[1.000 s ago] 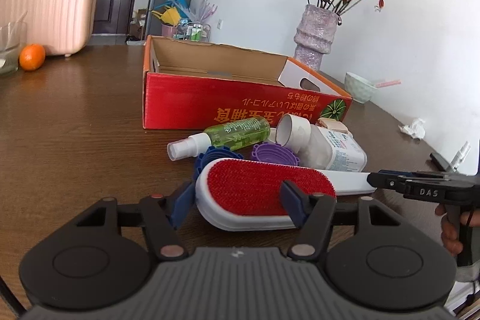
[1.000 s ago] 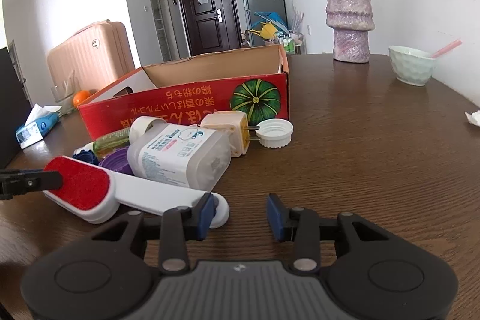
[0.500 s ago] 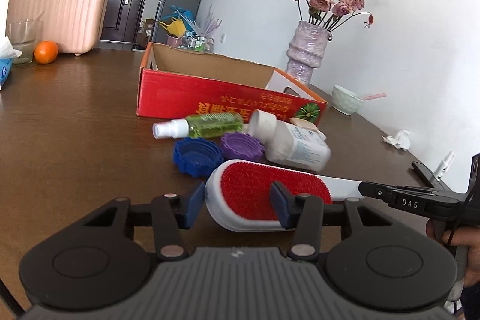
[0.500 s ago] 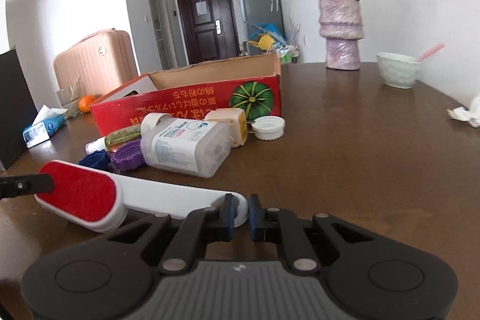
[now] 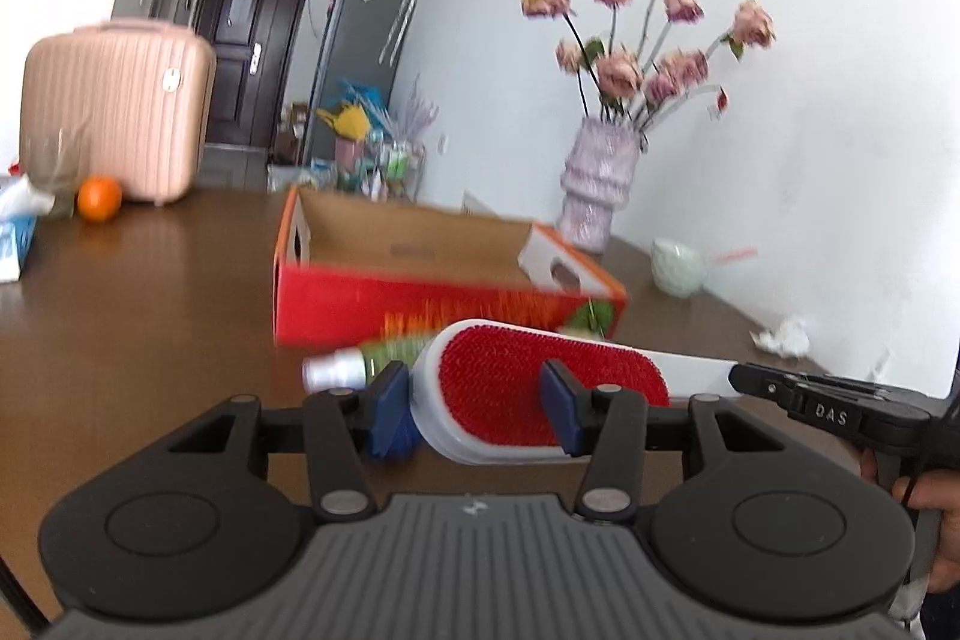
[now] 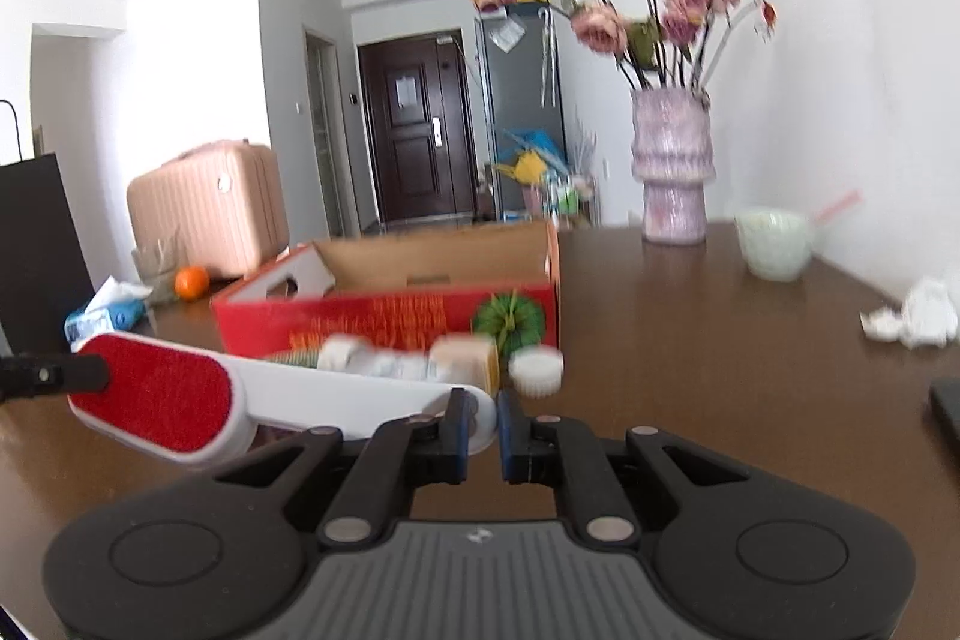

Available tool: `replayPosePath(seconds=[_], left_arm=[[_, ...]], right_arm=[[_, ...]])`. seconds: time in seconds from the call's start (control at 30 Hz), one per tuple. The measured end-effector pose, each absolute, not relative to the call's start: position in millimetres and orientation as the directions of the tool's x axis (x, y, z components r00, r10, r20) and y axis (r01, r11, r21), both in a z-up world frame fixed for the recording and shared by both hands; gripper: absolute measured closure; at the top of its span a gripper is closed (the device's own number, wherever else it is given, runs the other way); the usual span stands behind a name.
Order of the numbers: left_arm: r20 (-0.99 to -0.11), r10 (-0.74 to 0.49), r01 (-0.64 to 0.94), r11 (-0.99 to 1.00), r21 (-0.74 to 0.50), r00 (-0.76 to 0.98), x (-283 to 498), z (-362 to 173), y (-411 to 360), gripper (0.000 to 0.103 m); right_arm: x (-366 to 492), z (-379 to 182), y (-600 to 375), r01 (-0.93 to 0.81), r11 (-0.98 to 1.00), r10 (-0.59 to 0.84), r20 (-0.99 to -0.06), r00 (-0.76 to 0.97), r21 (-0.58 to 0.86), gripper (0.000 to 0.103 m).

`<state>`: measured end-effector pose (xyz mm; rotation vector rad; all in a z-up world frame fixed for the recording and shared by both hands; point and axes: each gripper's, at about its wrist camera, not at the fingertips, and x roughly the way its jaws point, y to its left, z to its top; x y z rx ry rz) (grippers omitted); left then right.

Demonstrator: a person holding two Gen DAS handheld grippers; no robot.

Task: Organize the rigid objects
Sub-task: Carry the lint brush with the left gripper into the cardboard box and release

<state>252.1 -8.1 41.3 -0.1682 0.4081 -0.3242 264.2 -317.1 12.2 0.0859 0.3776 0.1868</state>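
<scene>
Left wrist view: my left claw (image 5: 474,415) is closed partway around the red head of the lint brush (image 5: 543,391), 1 blue pad on each side of it. The brush is up off the counter (image 5: 150,316), hanging in front of the red box (image 5: 444,301). Behind the head I make out a blurred spray bottle (image 5: 360,367) lying on the counter. Further right, the white handle runs into my right claw (image 5: 741,379), which pinches its very tip.

The right wrist view agrees: the brush (image 6: 162,400) stretches from far left to my right claw (image 6: 483,430), whose jaws are nearly together on the rounded end of the handle. Beyond it sit a blurred white bottle (image 6: 372,361), a yellowish block (image 6: 465,361) and a white cap (image 6: 536,370), all just in front of the box (image 6: 390,316).

My worries, as I judge them:
- With 2 claws on 1 stiff brush, any mismatch in how I move my hands could twist it and pop it free.
- The right hold is on the tip only, so it could slip off.
- If I carry too low, the brush may catch the box's front wall or knock the things lying below.
</scene>
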Motion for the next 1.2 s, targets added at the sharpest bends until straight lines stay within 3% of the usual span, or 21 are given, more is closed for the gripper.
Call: replayPosePath(seconds=[0.23, 0.47, 0.6, 0.73, 0.93, 0.97, 1.03, 1.07, 1.1, 1.2], left_arm=[[-0.345, -0.349, 0.278, 0.93, -0.241, 0.871, 353.5, 71.9, -9.0, 0.054], [-0.364, -0.323, 0.201, 0.92, -0.336, 0.874, 476.4, 76.2, -0.2, 0.054], [-0.409, -0.327, 0.155, 0.903, -0.4, 0.852, 533.6, 56.4, 12.8, 0.054], [-0.509, -0.266, 0.105, 0.941, -0.323, 0.819, 576.6, 38.5, 9.7, 0.055], [-0.594, -0.211, 0.049, 0.96, -0.277, 0.776, 609.9, 25.2, 4.6, 0.053], [-0.597, -0.229, 0.064, 0.957, -0.284, 0.769, 612.0, 24.9, 4.8, 0.048], [-0.591, -0.242, 0.084, 0.956, -0.281, 0.77, 609.5, 25.0, 4.5, 0.04], [-0.587, -0.24, 0.089, 0.957, -0.275, 0.773, 607.6, 25.7, 4.1, 0.036], [-0.582, -0.238, 0.095, 0.959, -0.265, 0.778, 607.1, 26.5, 3.7, 0.036], [-0.562, -0.223, 0.091, 0.963, -0.253, 0.796, 603.1, 31.4, 3.6, 0.034]], right_arm=[[366.1, 44.7, -319.0, -0.164, 0.98, 0.192, -0.326, 0.926, 0.11, 0.093], [489.5, 56.3, -309.8, -0.147, 0.979, 0.188, -0.364, 0.912, 0.138, 0.093], [544.4, 51.5, -298.0, -0.152, 0.985, 0.17, -0.402, 0.9, 0.077, 0.093], [598.5, 30.7, -292.3, -0.171, 0.983, 0.184, -0.515, 0.837, 0.074, 0.093], [615.4, 10.8, -263.2, -0.23, 0.972, 0.16, -0.566, 0.809, -0.054, 0.089], [614.4, 10.9, -262.0, -0.239, 0.97, 0.174, -0.565, 0.806, -0.042, 0.088], [611.9, 11.5, -259.1, -0.248, 0.968, 0.179, -0.563, 0.807, -0.047, 0.059], [610.0, 12.6, -258.8, -0.244, 0.969, 0.178, -0.555, 0.813, -0.048, 0.052], [607.9, 14.4, -259.5, -0.242, 0.969, 0.181, -0.544, 0.82, -0.042, 0.046], [604.5, 21.9, -263.6, -0.239, 0.971, 0.195, -0.52, 0.832, -0.02, 0.046]])
